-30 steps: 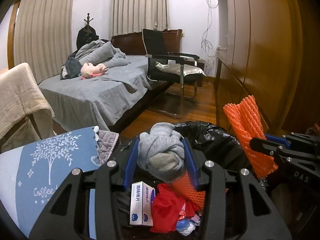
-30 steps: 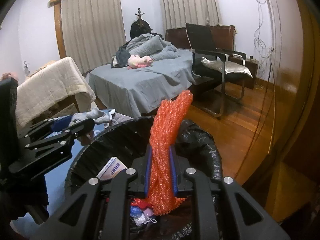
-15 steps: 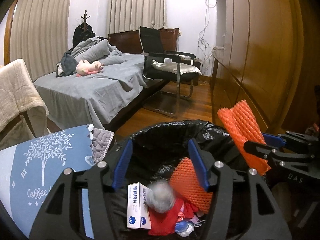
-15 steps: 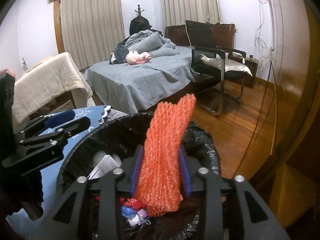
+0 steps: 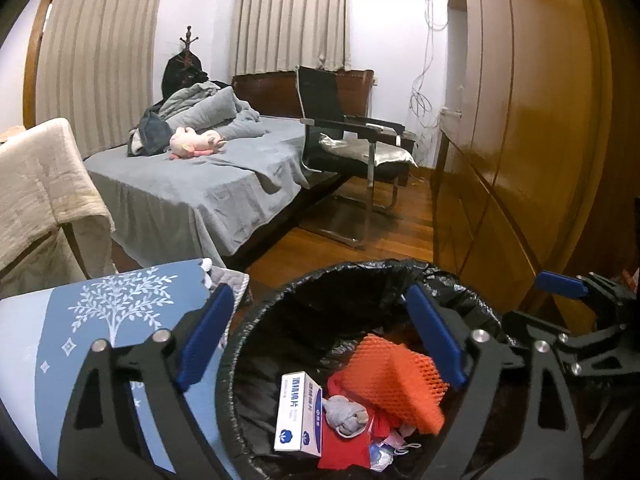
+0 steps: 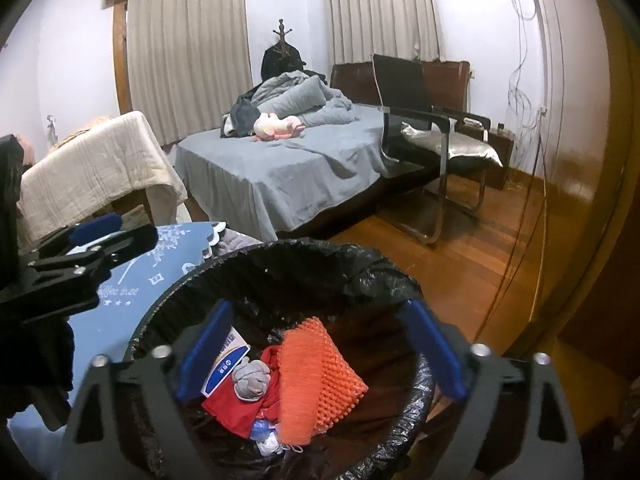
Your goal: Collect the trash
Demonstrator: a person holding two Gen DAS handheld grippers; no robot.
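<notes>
A bin lined with a black bag (image 5: 320,276) stands right below both grippers. In it lie a white box (image 5: 298,416), a grey balled sock (image 5: 346,414), an orange foam net (image 5: 396,380) and red cloth (image 5: 344,444). My left gripper (image 5: 320,338) hangs over the bin's left side, its jaws opening wide, nothing between the pads. My right gripper (image 6: 320,350) is above the bin (image 6: 304,252) too, jaws also opening and empty. Under it the orange net (image 6: 316,376) rests loose on the trash beside the sock (image 6: 250,380).
A blue cloth with a white tree print (image 5: 100,332) covers the table left of the bin. Beyond are a grey bed (image 5: 200,184), a black chair (image 5: 348,140), a wooden wardrobe (image 5: 520,120) on the right and wooden floor (image 6: 460,264).
The left gripper opened and the grey sock fell into the bin. The right gripper opened and the orange net, held upright before, dropped onto the trash.
</notes>
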